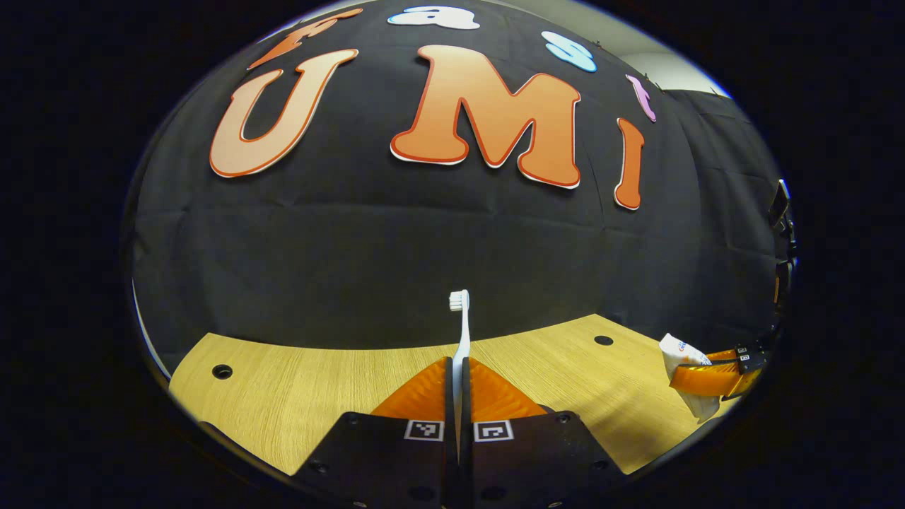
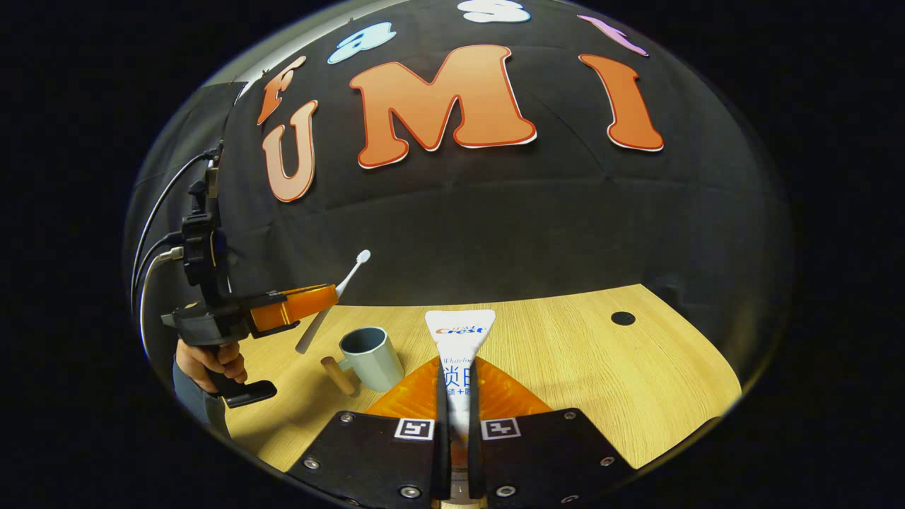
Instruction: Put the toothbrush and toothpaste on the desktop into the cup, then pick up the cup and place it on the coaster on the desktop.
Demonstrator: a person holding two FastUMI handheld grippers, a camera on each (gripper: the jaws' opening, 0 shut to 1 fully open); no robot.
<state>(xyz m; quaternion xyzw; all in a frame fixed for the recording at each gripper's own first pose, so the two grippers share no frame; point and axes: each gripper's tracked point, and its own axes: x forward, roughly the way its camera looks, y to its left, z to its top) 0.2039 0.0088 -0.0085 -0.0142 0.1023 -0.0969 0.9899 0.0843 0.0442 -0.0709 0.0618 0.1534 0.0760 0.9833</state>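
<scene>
Toothpaste tube [image 2: 458, 332]: printed label on the flat crimped end, a brand mark in blue and red, with more blue lettering lower down, partly covered where the tube runs between the fingers. Left gripper [image 1: 458, 367]: two square black-and-white coded markers [image 1: 424, 430], one on each finger base, pattern only. Right gripper [image 2: 458, 367]: a like pair of square tags [image 2: 413, 428], same placing.

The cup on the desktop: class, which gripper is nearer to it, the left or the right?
Left, as far as the right gripper view shows. The left gripper, holding the toothbrush, hangs just above and beside the cup. The right gripper, holding the toothpaste, sits farther back.
</scene>
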